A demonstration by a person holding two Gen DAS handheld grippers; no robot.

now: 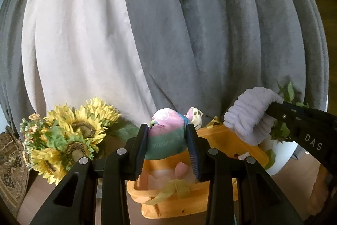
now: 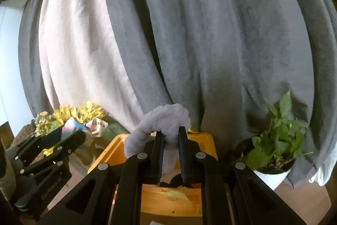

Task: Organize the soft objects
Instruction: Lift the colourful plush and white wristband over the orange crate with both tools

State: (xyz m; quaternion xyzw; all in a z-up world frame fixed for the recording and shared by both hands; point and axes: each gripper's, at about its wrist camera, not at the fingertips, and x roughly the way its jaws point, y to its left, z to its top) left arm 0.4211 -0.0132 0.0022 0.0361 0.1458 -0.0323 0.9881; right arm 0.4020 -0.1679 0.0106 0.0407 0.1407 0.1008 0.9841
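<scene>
My left gripper (image 1: 166, 130) is shut on a small stuffed pouch (image 1: 166, 130), pink on top and green below with the word "airplane", held above an orange bin (image 1: 250, 144). In the right wrist view that pouch (image 2: 70, 127) and the left gripper (image 2: 63, 134) sit at the left. My right gripper (image 2: 171, 132) is shut on a fluffy lavender cloth (image 2: 160, 119) that droops over its fingers, above the orange bin (image 2: 111, 151). The left wrist view shows the lavender cloth (image 1: 248, 115) at the right, over the bin. Pale soft items and a yellow-green ribbon lie inside the bin.
Grey and cream curtains (image 1: 168, 24) hang close behind. Artificial sunflowers (image 1: 69, 132) stand left of the bin, and a green potted plant (image 2: 276, 140) in a white pot stands right of it. A patterned cushion (image 1: 10, 161) is at the far left. The floor is wood.
</scene>
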